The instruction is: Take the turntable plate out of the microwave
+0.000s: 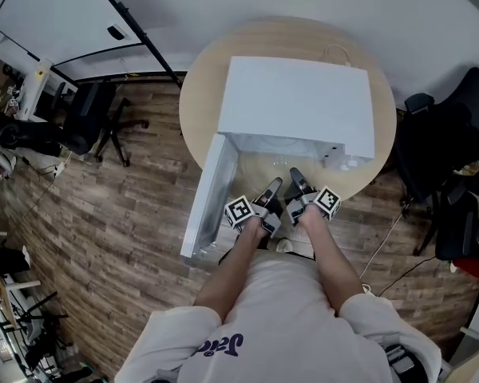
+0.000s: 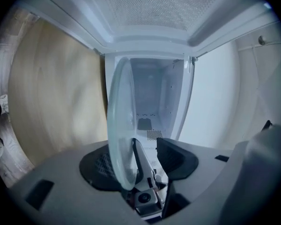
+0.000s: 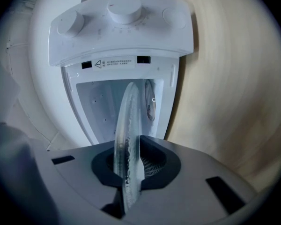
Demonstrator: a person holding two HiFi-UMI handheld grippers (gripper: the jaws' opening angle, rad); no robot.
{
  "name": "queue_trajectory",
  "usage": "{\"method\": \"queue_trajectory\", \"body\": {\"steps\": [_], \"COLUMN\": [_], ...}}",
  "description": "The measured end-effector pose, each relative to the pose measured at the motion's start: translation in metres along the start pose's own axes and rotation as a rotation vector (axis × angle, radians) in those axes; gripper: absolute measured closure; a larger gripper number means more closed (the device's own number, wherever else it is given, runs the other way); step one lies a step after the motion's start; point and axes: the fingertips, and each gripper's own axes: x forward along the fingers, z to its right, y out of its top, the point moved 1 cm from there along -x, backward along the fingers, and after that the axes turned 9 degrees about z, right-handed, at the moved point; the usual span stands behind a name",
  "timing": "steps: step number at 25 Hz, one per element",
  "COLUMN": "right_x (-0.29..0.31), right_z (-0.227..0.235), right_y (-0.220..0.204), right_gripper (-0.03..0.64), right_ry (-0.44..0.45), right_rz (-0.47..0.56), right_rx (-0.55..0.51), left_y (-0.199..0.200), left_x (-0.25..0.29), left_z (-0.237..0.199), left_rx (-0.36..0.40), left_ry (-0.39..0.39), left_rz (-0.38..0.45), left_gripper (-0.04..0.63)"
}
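Turntable plate (image 3: 126,125) of clear glass just outside the open microwave (image 1: 299,106) on the round tabletop (image 1: 199,86), right gripper (image 3: 133,165) jaws clamped on its rim, left gripper (image 2: 147,156) jaws spread wide, rim between them ungripped.

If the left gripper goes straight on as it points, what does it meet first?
Probably the turntable plate, whose edge stands between the open jaws of the left gripper. Past it lies the microwave, cavity open to its back wall; depth unclear.
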Motion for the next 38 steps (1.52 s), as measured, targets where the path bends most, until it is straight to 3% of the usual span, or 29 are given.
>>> {"method": "queue_trajectory", "body": {"steps": [4, 13, 25, 29, 32, 38], "right_x": [-0.017, -0.049, -0.086, -0.095, -0.102, -0.112], "right_z": [-0.003, -0.016, -0.027, -0.028, -0.033, -0.053], "right_y": [-0.009, -0.013, -0.02, -0.02, -0.022, -0.017], "right_gripper": [0.588, 0.588, 0.586, 0.586, 0.586, 0.588], "right_ry": [0.001, 0.034, 0.053, 0.051, 0.06, 0.081], "right_rz": [-0.028, -0.019, -0.013, -0.021, -0.03, -0.013], "right_rx": [-0.013, 0.021, 0.046, 0.04, 0.038, 0.04], "left_y": [0.005, 0.017, 0.006, -0.003, -0.012, -0.023], "left_x": [-0.005, -0.021, -0.041, -0.043, -0.043, -0.044], "left_z": [-0.002, -0.002, 0.0, 0.006, 0.019, 0.043], "left_rx": [0.018, -0.026, -0.022, -0.046, -0.015, 0.037], "left_ry": [0.009, -0.006, -0.004, -0.022, -0.049, -0.062], "left_rz": [0.04, 0.141, 0.142, 0.153, 0.134, 0.104], "left_gripper": [0.364, 0.364, 0.367, 0.436, 0.507, 0.522]}}
